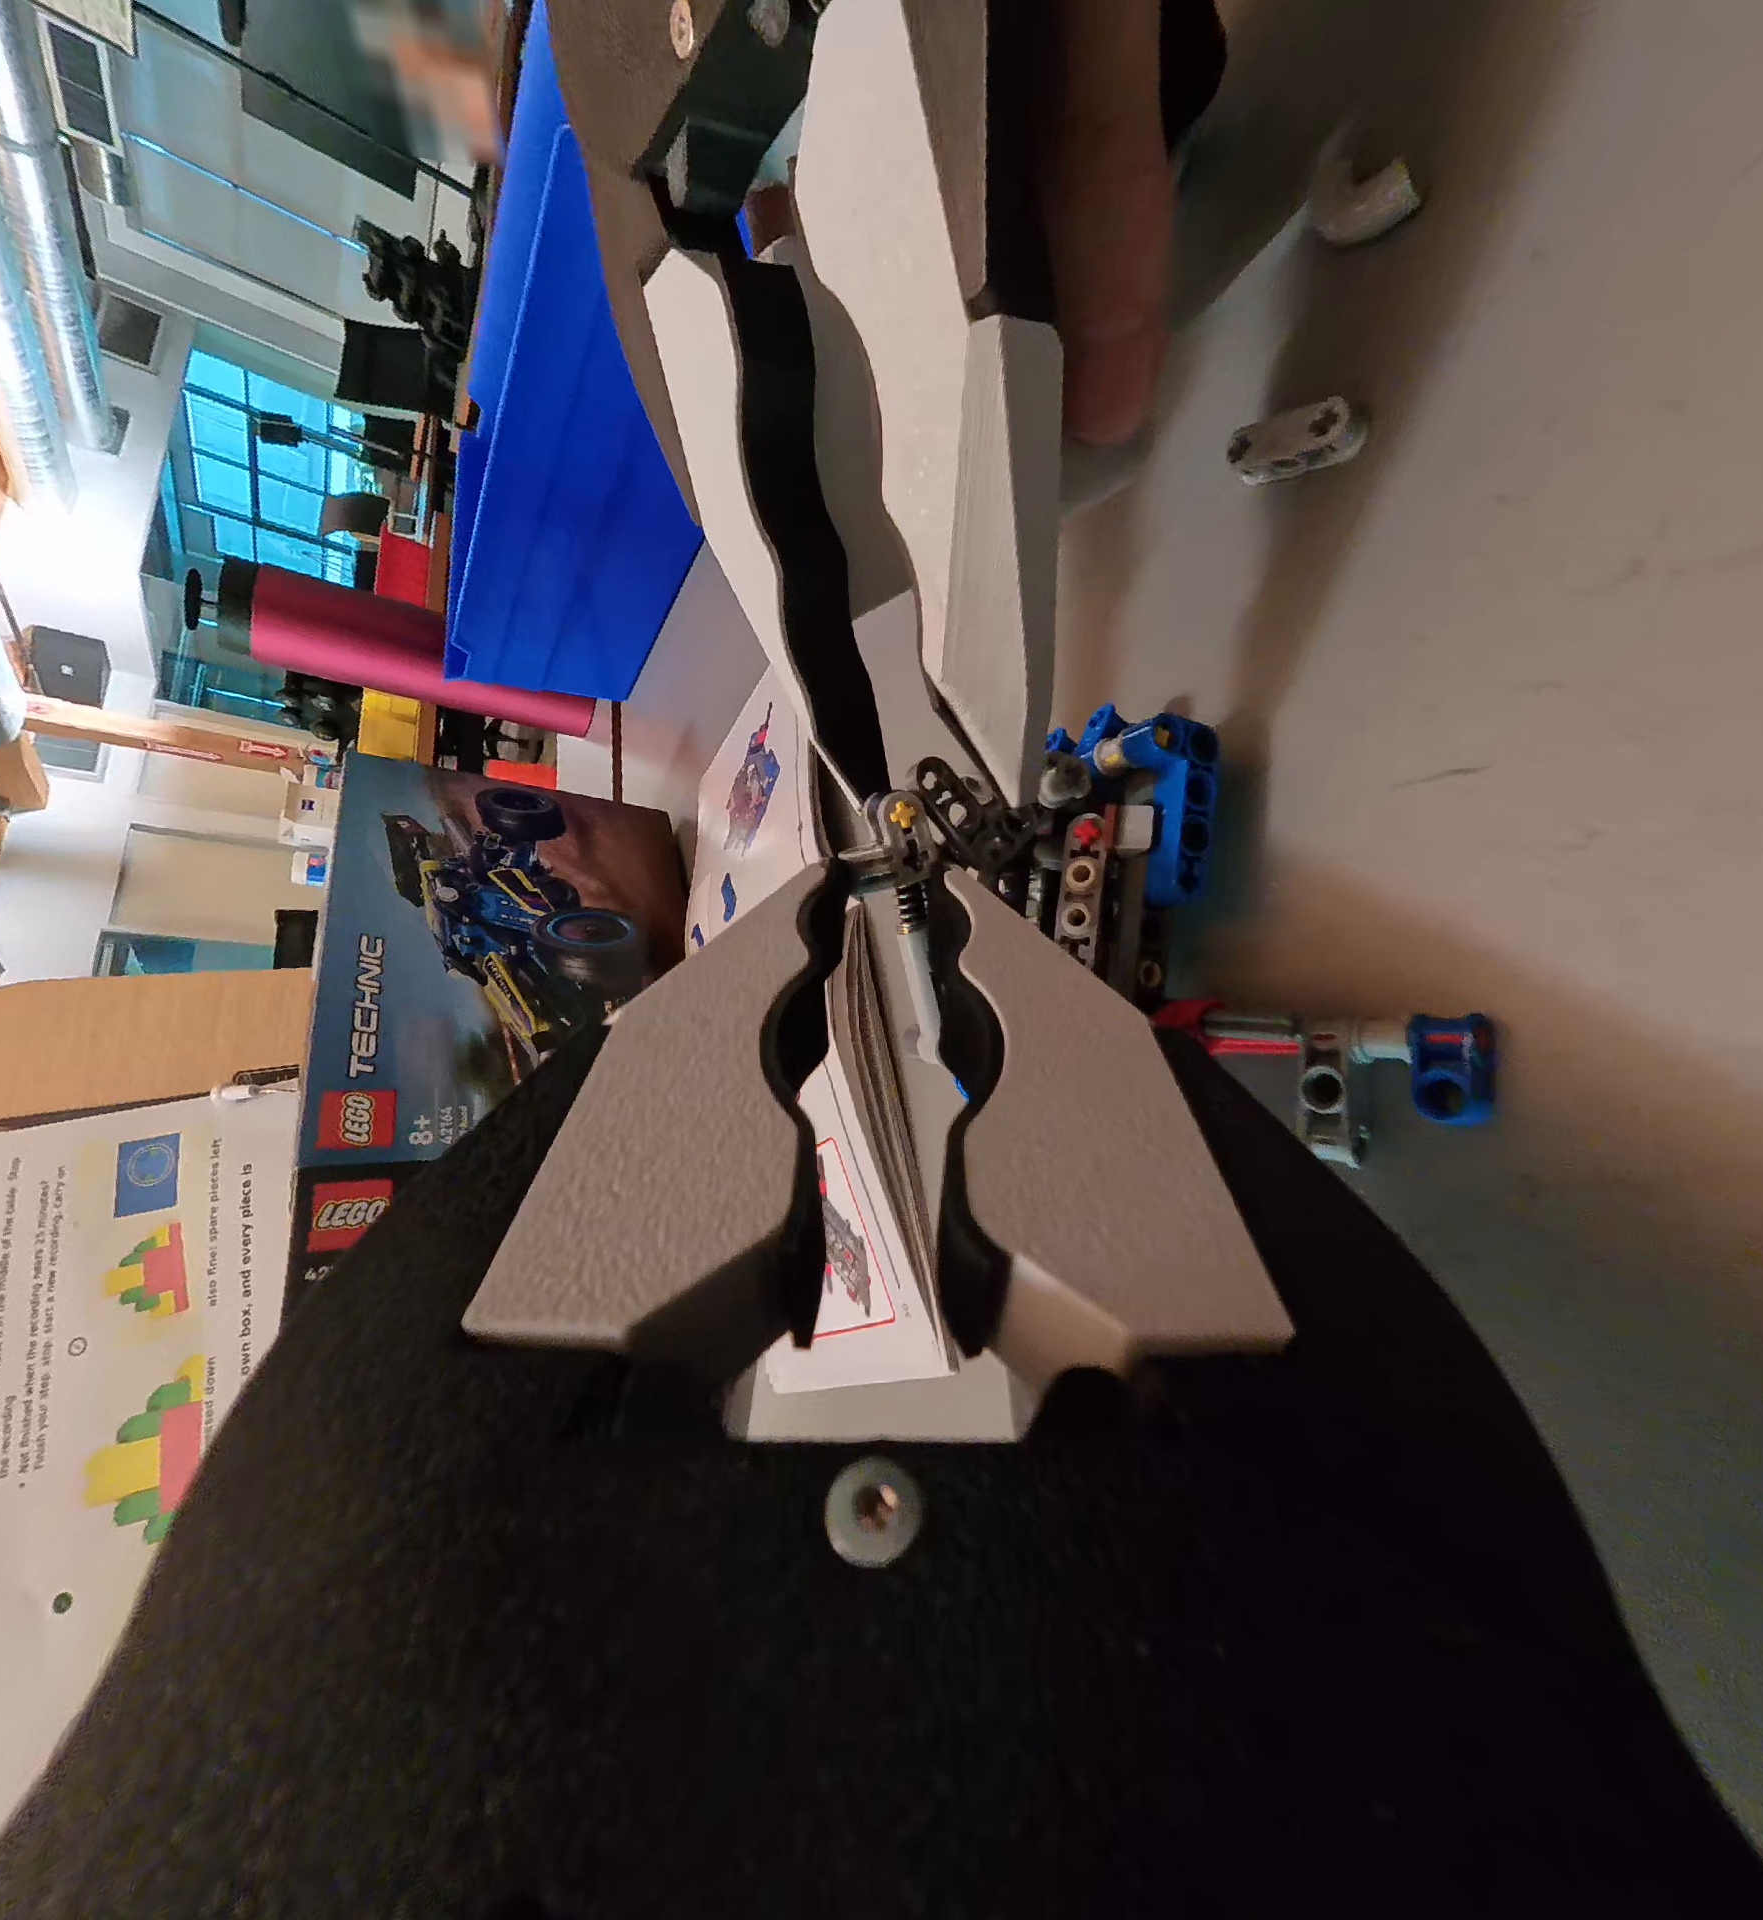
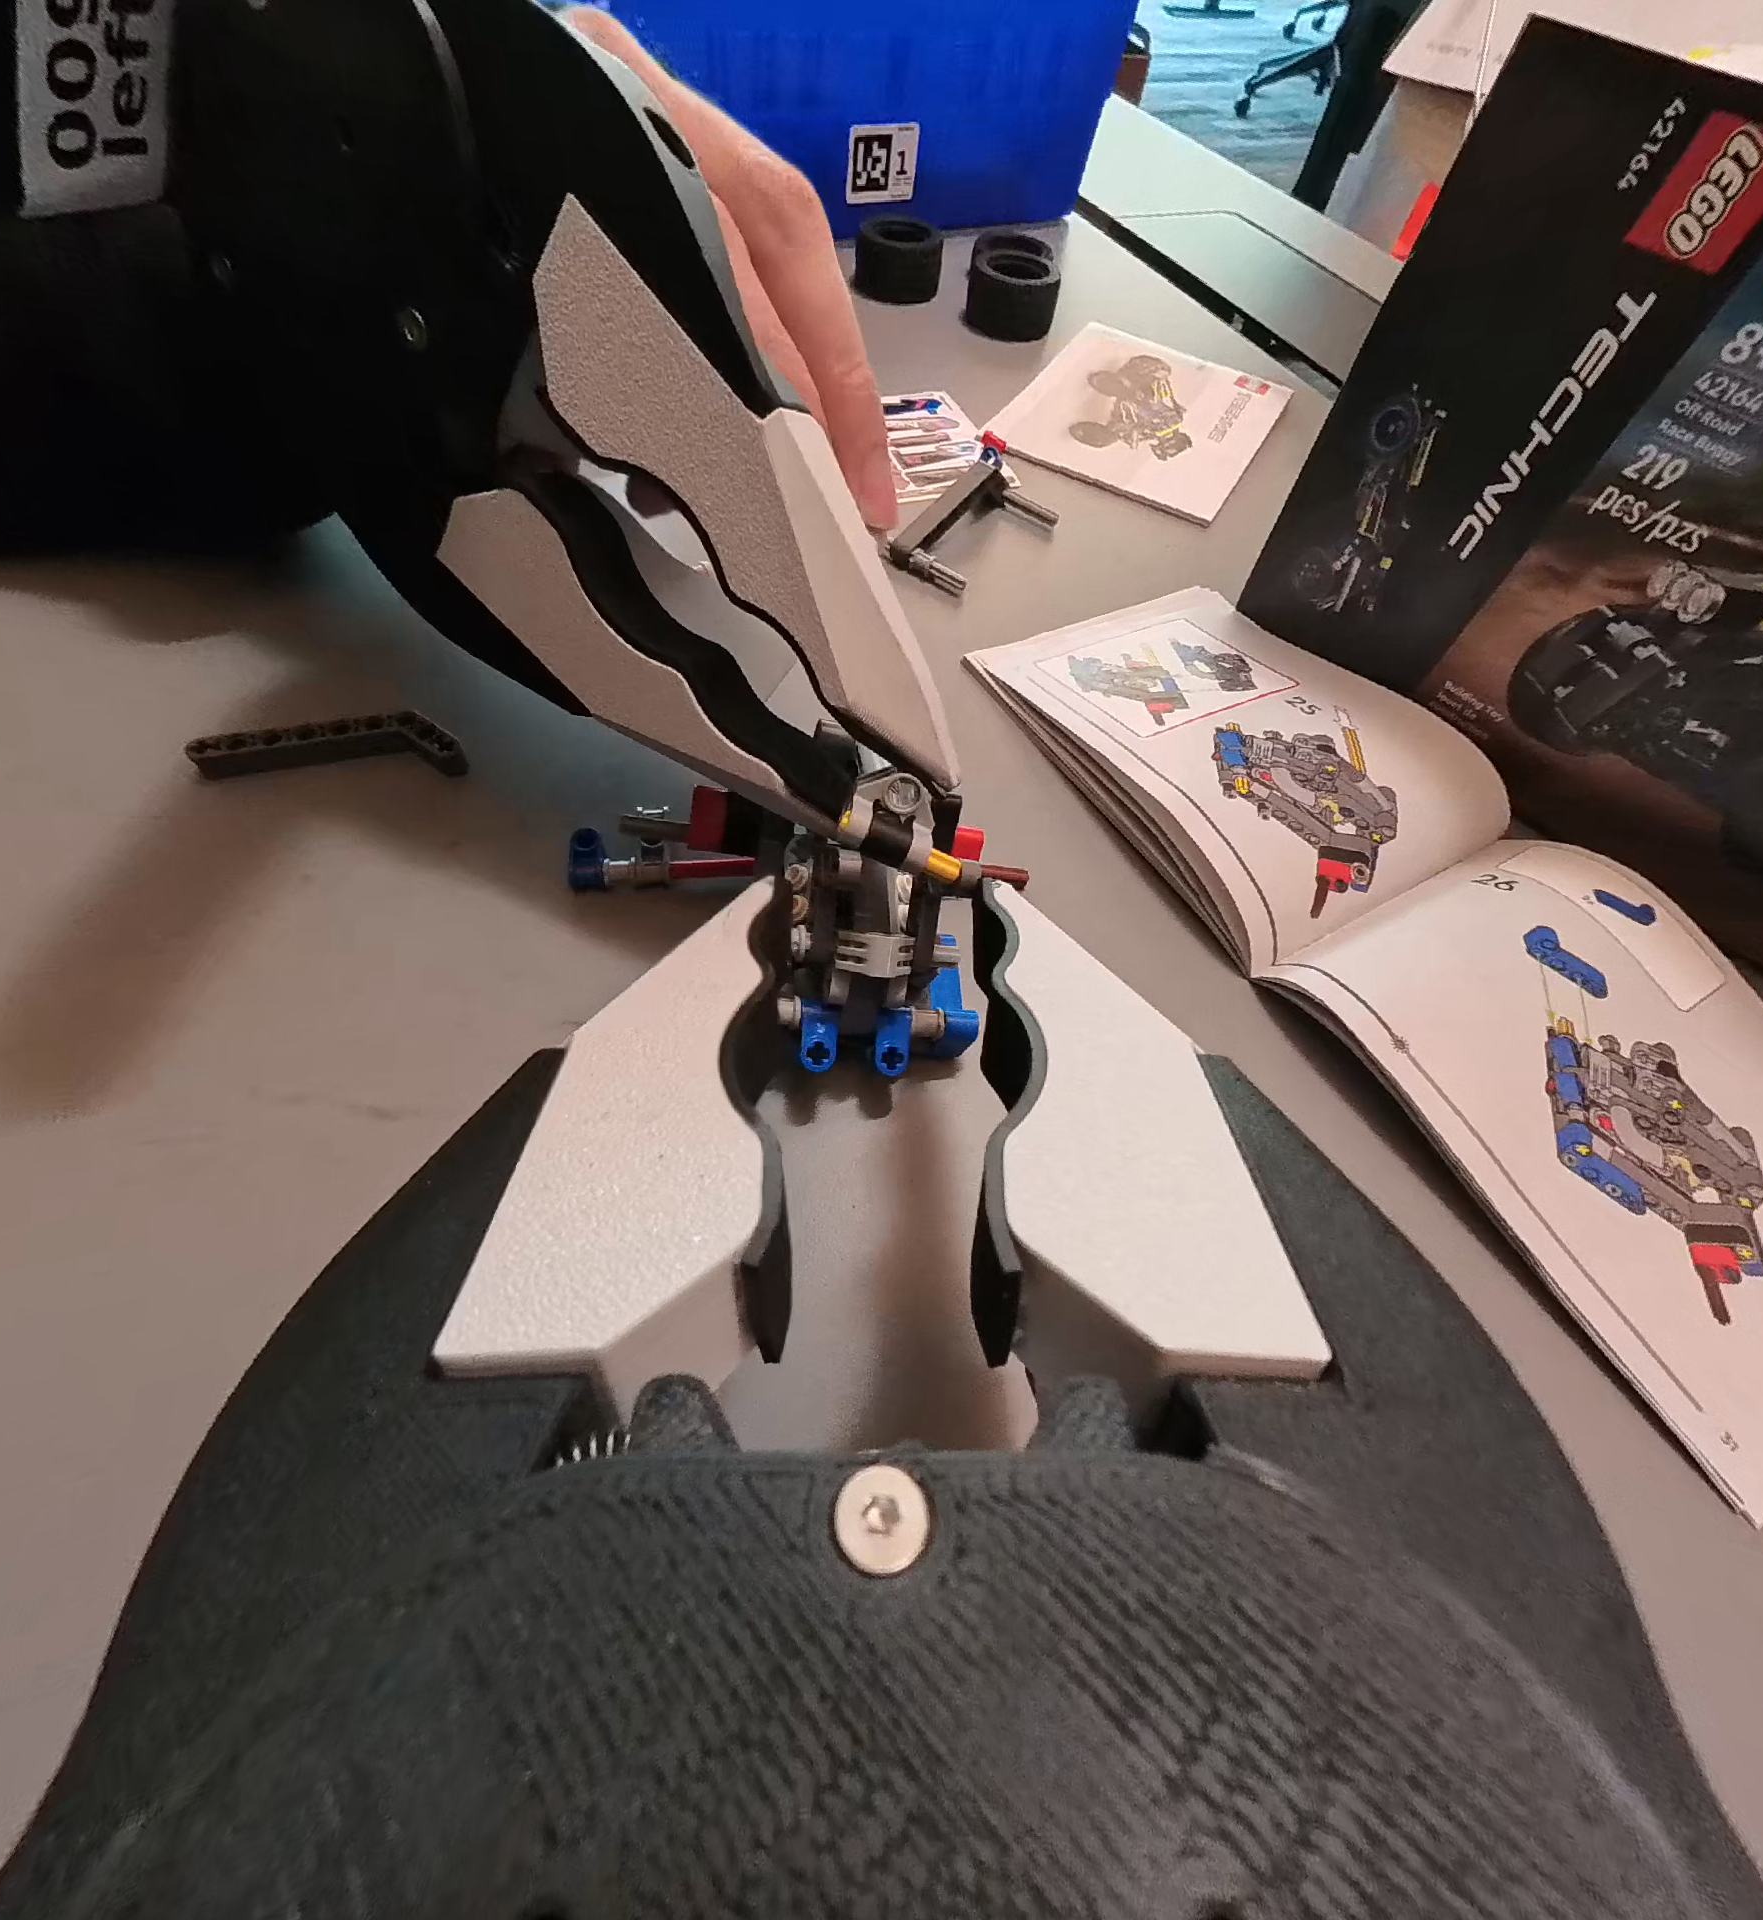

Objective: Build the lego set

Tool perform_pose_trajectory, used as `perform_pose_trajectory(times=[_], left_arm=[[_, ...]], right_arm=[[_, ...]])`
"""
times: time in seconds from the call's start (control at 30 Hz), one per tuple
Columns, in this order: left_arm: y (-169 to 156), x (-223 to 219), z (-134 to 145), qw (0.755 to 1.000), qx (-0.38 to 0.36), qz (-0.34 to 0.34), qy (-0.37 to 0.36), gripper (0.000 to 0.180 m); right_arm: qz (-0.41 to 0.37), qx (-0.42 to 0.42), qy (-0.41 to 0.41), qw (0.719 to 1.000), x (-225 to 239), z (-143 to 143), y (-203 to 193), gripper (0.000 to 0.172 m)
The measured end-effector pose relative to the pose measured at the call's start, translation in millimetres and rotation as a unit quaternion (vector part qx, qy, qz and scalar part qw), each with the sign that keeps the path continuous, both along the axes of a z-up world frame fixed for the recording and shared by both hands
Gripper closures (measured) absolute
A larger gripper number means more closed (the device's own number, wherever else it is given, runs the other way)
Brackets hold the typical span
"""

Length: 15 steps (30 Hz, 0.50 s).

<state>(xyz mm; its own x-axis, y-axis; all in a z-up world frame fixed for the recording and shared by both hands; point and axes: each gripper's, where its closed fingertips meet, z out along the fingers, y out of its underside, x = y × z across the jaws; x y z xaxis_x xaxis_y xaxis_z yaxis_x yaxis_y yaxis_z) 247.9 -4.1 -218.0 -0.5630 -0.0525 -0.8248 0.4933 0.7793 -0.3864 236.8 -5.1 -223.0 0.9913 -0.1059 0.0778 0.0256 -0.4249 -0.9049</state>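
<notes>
The left gripper (image 2: pixel 882 795) comes in from eleven o'clock and pinches a grey spring strut (image 1: pixel 906 914) at the top of the small grey, black and blue brick model (image 2: pixel 872 945), seemingly to steady it on the grey table (image 2: pixel 233 1039); the right gripper (image 2: pixel 872 935) is spread around the model, no pad plainly pressing. An open paper booklet (image 2: pixel 1376 935) lies at three o'clock, probably for reading.
</notes>
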Motion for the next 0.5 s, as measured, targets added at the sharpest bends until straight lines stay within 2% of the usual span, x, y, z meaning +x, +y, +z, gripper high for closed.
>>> perform_pose_trajectory(times=[0.13,0.33,0.5], left_arm=[[2,1,-1,1.000,0.014,0.009,0.022,0.168],[7,-2,-3,0.994,0.027,0.035,0.098,0.168],[13,-2,-4,0.992,0.058,0.063,0.093,0.168]], right_arm=[[-0.007,0.002,0.009,1.000,2,0,1,0.142],[-0.008,-0.001,-0.030,1.000,1,1,5,0.142],[-0.009,0.003,-0.050,0.999,-1,3,6,0.145]])
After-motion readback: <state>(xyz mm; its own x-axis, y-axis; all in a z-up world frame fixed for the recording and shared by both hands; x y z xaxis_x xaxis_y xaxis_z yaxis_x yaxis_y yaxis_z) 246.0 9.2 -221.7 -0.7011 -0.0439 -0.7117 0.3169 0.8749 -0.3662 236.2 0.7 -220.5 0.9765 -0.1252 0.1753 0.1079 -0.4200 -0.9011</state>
